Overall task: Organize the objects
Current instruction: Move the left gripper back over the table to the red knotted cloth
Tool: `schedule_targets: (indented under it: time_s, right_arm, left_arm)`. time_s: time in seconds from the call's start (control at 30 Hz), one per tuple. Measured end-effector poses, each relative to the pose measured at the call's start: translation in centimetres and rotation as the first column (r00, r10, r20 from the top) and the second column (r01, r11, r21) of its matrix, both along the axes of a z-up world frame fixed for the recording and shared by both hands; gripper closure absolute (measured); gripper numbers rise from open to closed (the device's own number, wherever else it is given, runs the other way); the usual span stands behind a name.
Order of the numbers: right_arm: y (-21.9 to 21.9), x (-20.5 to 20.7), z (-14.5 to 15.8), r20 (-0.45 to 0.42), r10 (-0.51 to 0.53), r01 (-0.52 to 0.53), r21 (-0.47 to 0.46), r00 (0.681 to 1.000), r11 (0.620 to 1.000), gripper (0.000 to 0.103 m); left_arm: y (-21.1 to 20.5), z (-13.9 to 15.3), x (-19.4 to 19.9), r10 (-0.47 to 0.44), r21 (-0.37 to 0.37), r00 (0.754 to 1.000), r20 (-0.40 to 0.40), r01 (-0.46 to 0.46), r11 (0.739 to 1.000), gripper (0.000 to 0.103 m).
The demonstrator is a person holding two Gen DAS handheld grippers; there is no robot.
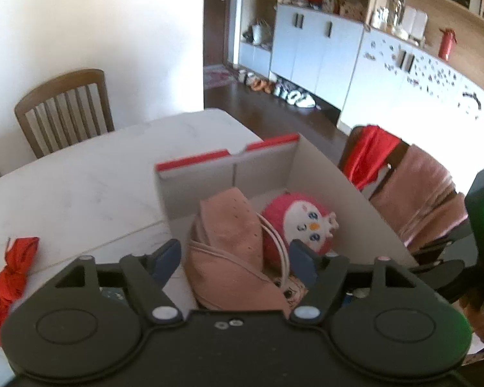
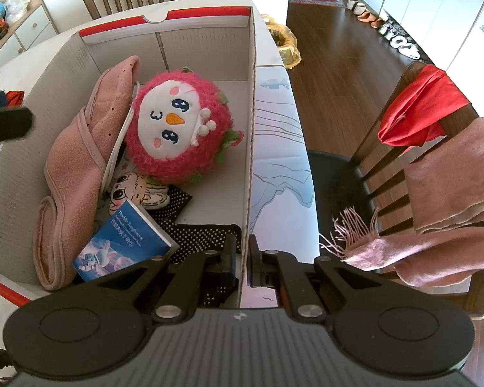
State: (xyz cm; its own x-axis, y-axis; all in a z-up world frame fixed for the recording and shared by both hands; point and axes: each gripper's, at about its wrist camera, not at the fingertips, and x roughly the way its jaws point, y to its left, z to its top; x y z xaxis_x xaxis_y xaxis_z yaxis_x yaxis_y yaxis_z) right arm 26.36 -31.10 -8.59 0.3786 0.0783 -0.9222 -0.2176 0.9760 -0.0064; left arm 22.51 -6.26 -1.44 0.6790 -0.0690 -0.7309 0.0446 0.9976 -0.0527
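While the right hand-held gripper [image 2: 244, 258] clamps the cardboard box [image 2: 250, 129] wall on the desk [image 1: 80, 187], the left hand-held gripper [image 1: 235, 258] hovers spread wide above the pink slipper [image 1: 229, 245] inside, beside a pink plush toy [image 1: 301, 222].

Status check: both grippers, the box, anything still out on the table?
Left gripper open, above pink slipper in the box. Right gripper shut on box's wall. Red cloth still out on table.
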Motion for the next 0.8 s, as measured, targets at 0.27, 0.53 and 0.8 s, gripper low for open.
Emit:
schedule_targets:
  time_s: [0.27, 0.53, 0.8]
  right_arm:
    - [-0.1, 0.1, 0.0, 0.0, 0.002, -0.002, -0.009, 1.0, 1.0, 0.097]
    - [-0.2, 0.2, 0.0, -0.004, 0.0, 0.0, -0.018, 1.0, 1.0, 0.097]
    - [0.0, 0.3, 0.0, -0.007, -0.004, 0.003, -0.031, 1.0, 1.0, 0.097]
  left_arm:
    - [3.5, 1.0, -1.2, 0.074, -0.008, 0.996, 0.045, -0.073, 0.997, 0.016]
    - [7.1, 1.4, -2.4, 0.152, 0.011, 0.984, 0.088, -0.154, 0.988, 0.002]
    - [11.4, -1.3, -2.5, 0.249, 0.106, 0.968, 0.033, -0.251, 0.962, 0.001]
